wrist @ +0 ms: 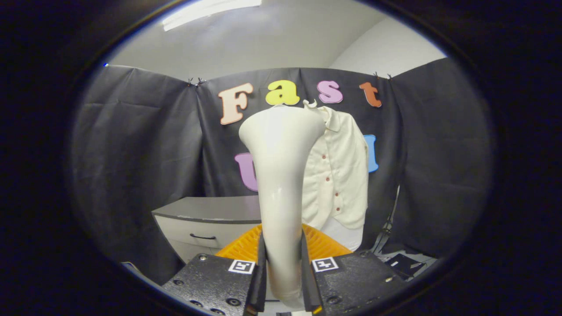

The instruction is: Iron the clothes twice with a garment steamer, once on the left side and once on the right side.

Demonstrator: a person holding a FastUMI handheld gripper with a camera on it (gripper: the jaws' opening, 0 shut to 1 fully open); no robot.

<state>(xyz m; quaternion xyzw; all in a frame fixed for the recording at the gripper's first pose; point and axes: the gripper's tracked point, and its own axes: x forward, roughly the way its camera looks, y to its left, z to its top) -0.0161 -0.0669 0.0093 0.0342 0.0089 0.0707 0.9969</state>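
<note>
While gripper fingers clamp steamer handle, shirt hangs beyond; no legible labels.

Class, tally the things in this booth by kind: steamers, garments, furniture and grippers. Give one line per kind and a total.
Garment steamer, clamped between the fingers of the gripper: 1
Shirt, hanging beyond the steamer: 1
Grey drawer cabinet, beside the shirt: 1
Gripper: 1
Total: 4

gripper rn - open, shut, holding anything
gripper: shut on the garment steamer, both fingers pressing its handle, head raised toward the hanging shirt.
</note>
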